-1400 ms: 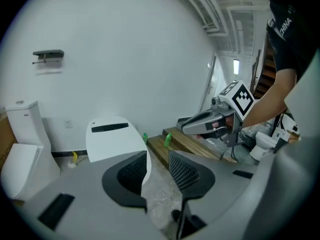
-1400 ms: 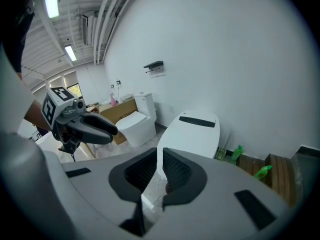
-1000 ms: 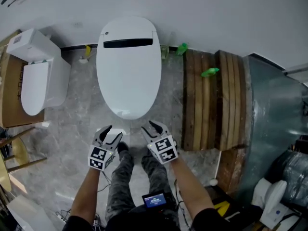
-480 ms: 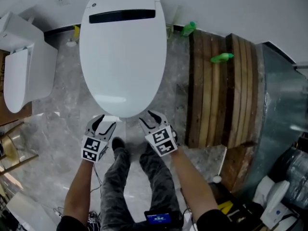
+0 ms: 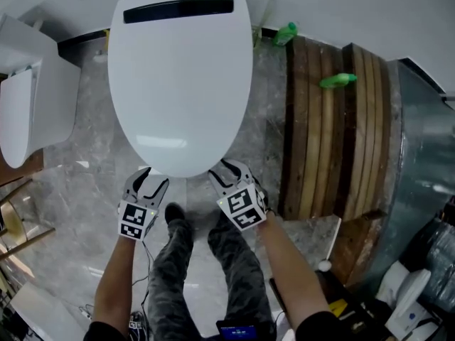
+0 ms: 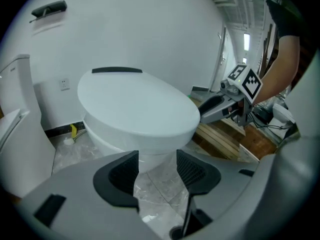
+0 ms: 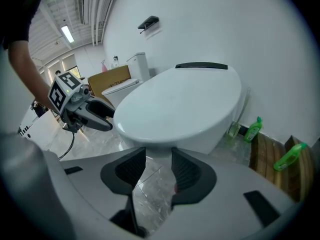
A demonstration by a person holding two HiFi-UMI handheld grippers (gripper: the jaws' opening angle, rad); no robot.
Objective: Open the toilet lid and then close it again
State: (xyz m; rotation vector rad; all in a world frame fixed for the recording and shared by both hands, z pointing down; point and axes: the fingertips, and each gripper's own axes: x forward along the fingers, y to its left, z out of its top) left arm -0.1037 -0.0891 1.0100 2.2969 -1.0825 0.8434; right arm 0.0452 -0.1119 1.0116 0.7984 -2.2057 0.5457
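White and glossy, the toilet lid [image 5: 181, 77] lies shut and flat on its bowl, its black strip at the wall end and its rounded front edge pointing towards us. We hold the left gripper [image 5: 153, 178] and the right gripper [image 5: 220, 173] just beside that front edge, one at each side of its tip, both angled down over the grey marble floor [image 5: 78, 183]. In the left gripper view our jaws stand wide apart with nothing between the dark ribbed pads; only floor and the pale foot of the bowl show through the gap, and the lid's rim sits above and beyond the tips. In the right gripper view the jaws are also well apart but are closing a little, again with nothing between them and the lid's rim above the tips. Neither claw has the lid. Our legs [image 5: 178, 261] stand between the two arms. To the left sits a second toilet [image 5: 28, 112], well apart from ours, and to the right lie wooden planks [image 5: 327, 133] with a green bottle [image 5: 338, 80] resting on them.
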